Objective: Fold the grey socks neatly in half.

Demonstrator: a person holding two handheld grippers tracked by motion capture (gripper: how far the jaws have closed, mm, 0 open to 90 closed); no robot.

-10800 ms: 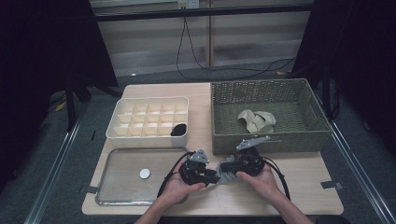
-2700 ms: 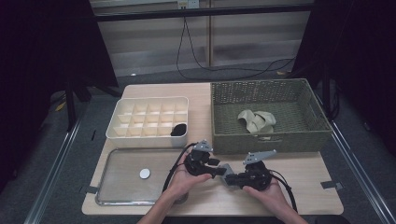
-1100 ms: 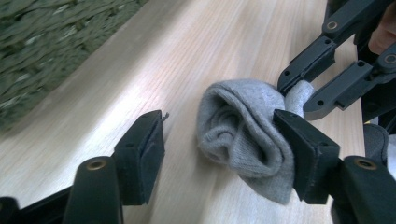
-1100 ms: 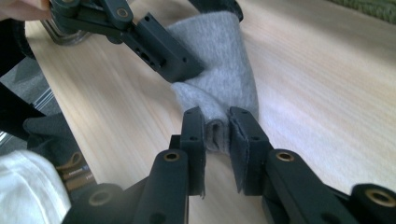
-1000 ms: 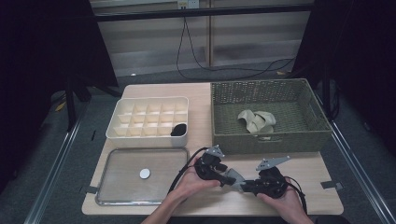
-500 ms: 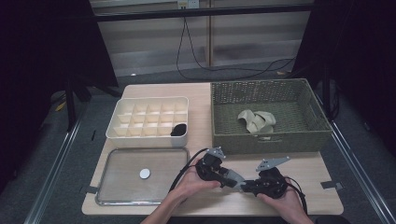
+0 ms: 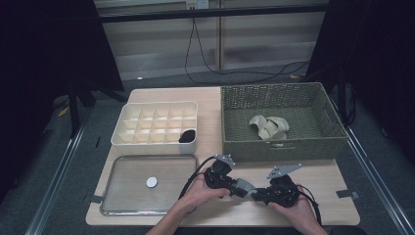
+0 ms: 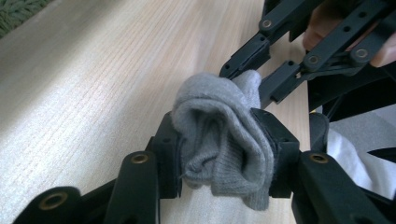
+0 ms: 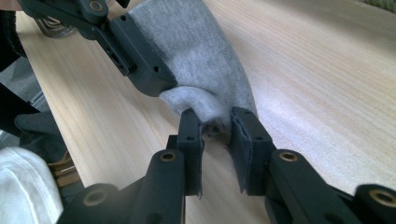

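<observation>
The left gripper (image 8: 219, 154), jaws just closing, clamps the bunched grey sock (image 8: 224, 140) near the counter's front edge while the right gripper (image 9: 215, 128) pinches its end, a thin bite that could slip if pulled.

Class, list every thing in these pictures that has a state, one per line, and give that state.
Grey sock: bunched, gripped at both ends above the table.
Left gripper: jaws just closing, now clamped on the sock.
Right gripper: pinching the sock's end.
Basket: open, holds beige socks.
Divided box: open, one dark item inside.
Tray: holds a white disc.
</observation>
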